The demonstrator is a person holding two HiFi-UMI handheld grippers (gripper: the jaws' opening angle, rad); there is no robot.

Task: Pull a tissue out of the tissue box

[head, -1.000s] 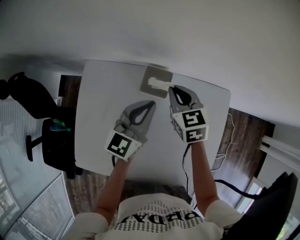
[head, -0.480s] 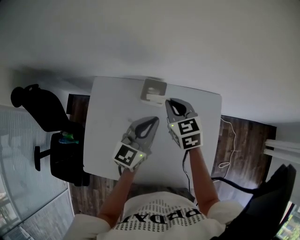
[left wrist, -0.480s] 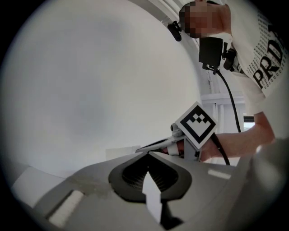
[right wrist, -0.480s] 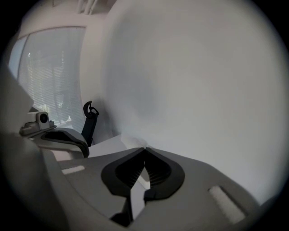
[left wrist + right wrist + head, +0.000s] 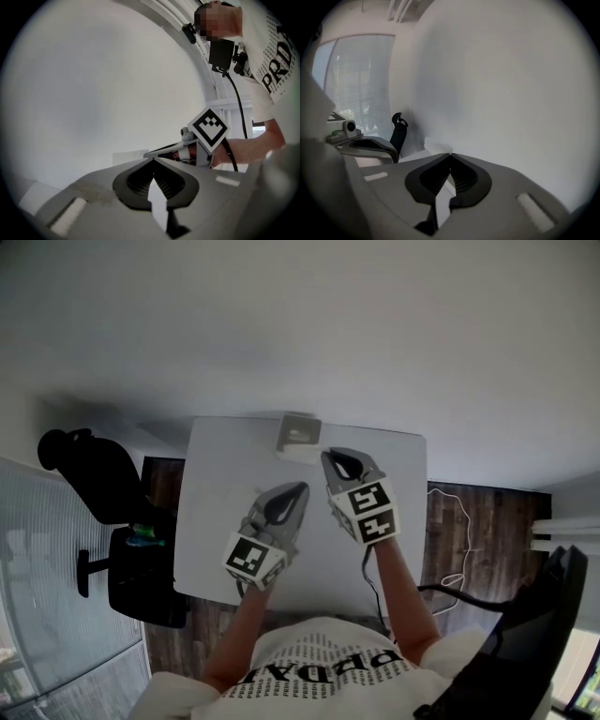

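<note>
Tissue box: (image 5: pixel 299 437) at the far edge of the white worktop (image 5: pixel 214 531), by the wall, slot facing up.
Tissue: a pale patch shows at the slot; it looks not yet pulled, but is too small to be sure.
Left hand-held gripper: (image 5: pixel 302 487) jaws together, nothing between them, held roughly level and short of the box.
Right hand-held gripper: (image 5: pixel 326 456) jaws together and empty, tips angled down, nearer the box but apart from it.
Why: both point at the box, so probably lined up for a reach.
Next need: one must open before pinching the tissue.
Risk: the light box may lift with the tissue.
Off-task: office chair (image 5: pixel 89 470) left of the worktop.
</note>
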